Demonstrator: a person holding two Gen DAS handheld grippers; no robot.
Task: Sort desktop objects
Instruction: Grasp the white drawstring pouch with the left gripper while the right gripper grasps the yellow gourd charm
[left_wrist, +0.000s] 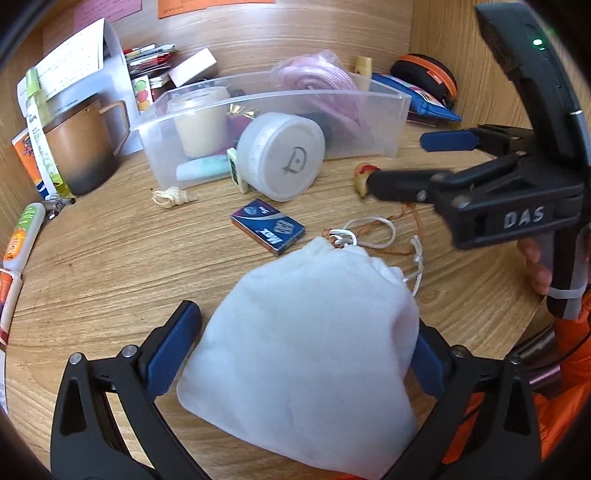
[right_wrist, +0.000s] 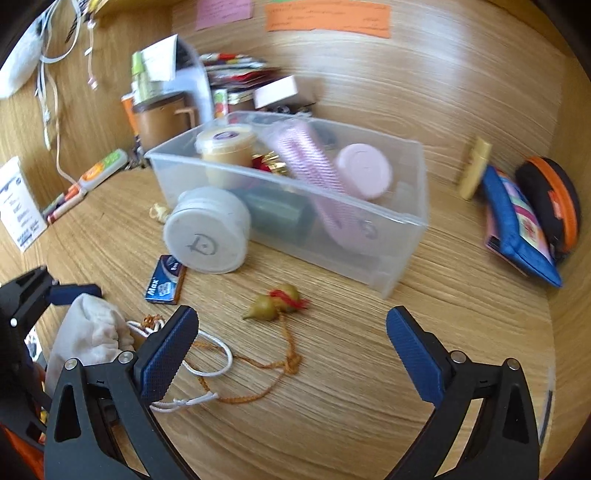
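A white drawstring pouch (left_wrist: 306, 354) sits between the fingers of my left gripper (left_wrist: 303, 339), which close on its sides; it also shows in the right wrist view (right_wrist: 88, 332). My right gripper (right_wrist: 291, 339) is open and empty above the desk, just short of a small gourd charm (right_wrist: 277, 302) on an orange cord. In the left wrist view the right gripper (left_wrist: 406, 162) reaches in from the right, beside the charm (left_wrist: 364, 179). A clear plastic bin (right_wrist: 399, 229) holds a jar, a pink comb and other small items. A white round tin (left_wrist: 280, 155) leans against the bin's front.
A blue staple box (left_wrist: 267, 230) lies on the desk in front of the tin. A brown mug (left_wrist: 85, 147) stands at the left. A blue pouch (right_wrist: 517, 229) and a black-orange case (right_wrist: 554, 203) lean on the right wall. Pens and papers lie along the left edge.
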